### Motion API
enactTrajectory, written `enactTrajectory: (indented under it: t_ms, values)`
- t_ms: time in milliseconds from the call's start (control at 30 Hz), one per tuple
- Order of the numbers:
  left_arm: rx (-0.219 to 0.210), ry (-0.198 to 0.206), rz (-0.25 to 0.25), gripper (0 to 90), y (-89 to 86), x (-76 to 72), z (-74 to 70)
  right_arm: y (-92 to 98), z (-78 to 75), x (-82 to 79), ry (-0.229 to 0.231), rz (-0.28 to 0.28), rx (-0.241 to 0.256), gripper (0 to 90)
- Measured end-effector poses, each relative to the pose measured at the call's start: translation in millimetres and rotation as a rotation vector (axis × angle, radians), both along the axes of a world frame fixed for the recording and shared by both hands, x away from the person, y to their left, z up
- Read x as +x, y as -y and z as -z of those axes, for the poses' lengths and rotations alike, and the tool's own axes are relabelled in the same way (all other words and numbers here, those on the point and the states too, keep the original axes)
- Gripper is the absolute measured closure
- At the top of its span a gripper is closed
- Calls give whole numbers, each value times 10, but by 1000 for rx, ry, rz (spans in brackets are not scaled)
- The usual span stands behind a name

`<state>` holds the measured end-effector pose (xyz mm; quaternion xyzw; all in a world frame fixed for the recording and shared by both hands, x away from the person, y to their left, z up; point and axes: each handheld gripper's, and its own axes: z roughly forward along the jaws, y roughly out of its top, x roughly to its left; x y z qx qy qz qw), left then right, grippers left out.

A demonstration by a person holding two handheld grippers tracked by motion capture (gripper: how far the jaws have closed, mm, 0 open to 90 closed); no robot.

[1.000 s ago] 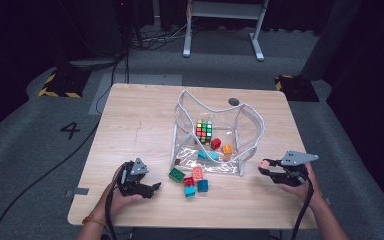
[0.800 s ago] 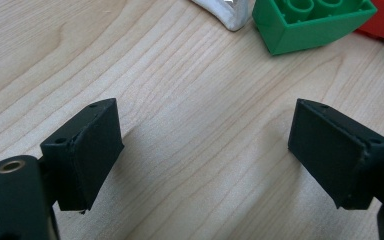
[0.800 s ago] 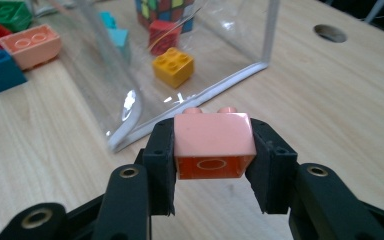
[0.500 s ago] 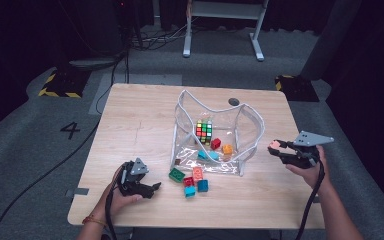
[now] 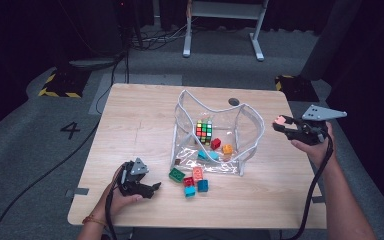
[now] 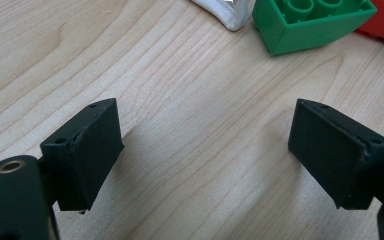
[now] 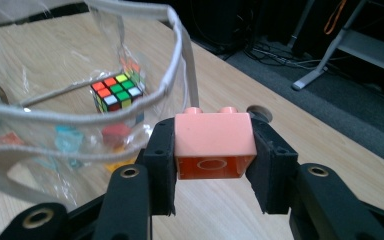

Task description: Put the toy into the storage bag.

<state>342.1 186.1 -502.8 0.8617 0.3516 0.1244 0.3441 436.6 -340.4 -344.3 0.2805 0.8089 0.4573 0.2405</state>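
Pink brick (image 7: 215,136) sits clamped in the right gripper (image 7: 215,165), just outside the clear bag's (image 5: 250,131) right rim; lift it over the white rim before releasing. Left gripper (image 6: 205,150) rests spread apart near the table's (image 5: 130,115) front edge.

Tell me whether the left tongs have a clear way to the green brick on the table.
Probably yes. The left tongs stand open low over bare wood, and the green brick lies just ahead outside the clear bag, with nothing between them. The red brick sits close beside it.
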Motion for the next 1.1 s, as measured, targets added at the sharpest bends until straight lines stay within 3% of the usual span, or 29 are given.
enactTrajectory:
  t_ms: [267,467,633,800,1100]
  values:
    - [2,0,3,140,0,4,-2,-127,-230,104,24,-8,-4,588]
    - [2,0,2,140,0,3,-1,-238,-300,161,31,-13,-13,587]
    - [2,1,1,140,1,3,0,-360,-388,151,29,-58,16,587]
    - [2,1,3,139,1,6,-1,-572,-433,145,25,-113,-3,587]
    - [2,1,3,139,1,6,-1,-958,-378,202,2,-232,-103,588]
